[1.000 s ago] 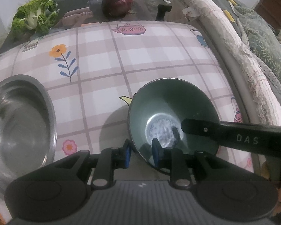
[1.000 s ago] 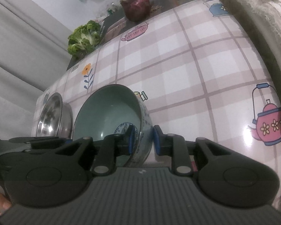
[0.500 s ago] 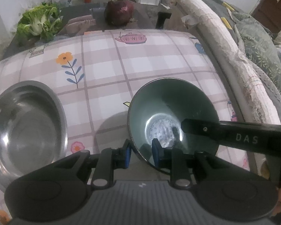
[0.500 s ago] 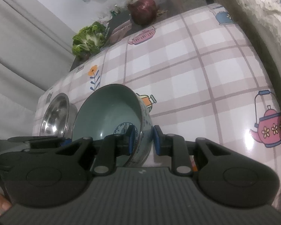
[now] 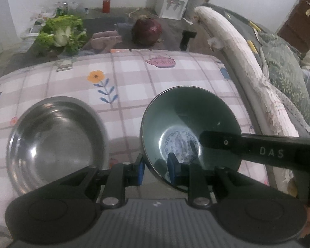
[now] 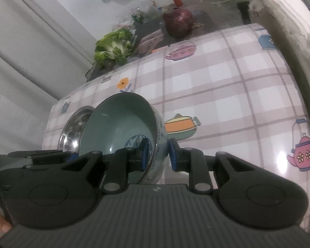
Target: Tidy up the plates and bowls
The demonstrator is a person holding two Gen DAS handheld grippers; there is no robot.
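One claw (image 5: 204,140) reads "DAS".

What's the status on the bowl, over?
Left gripper and right gripper both shut on green bowl rim. Steel bowl beside it, apart. Nothing blocking.

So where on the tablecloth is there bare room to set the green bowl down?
Free: the checked tablecloth beyond the green bowl, and the stretch toward the pink teapot print. Crowded: the near-left side, taken by the steel bowl.
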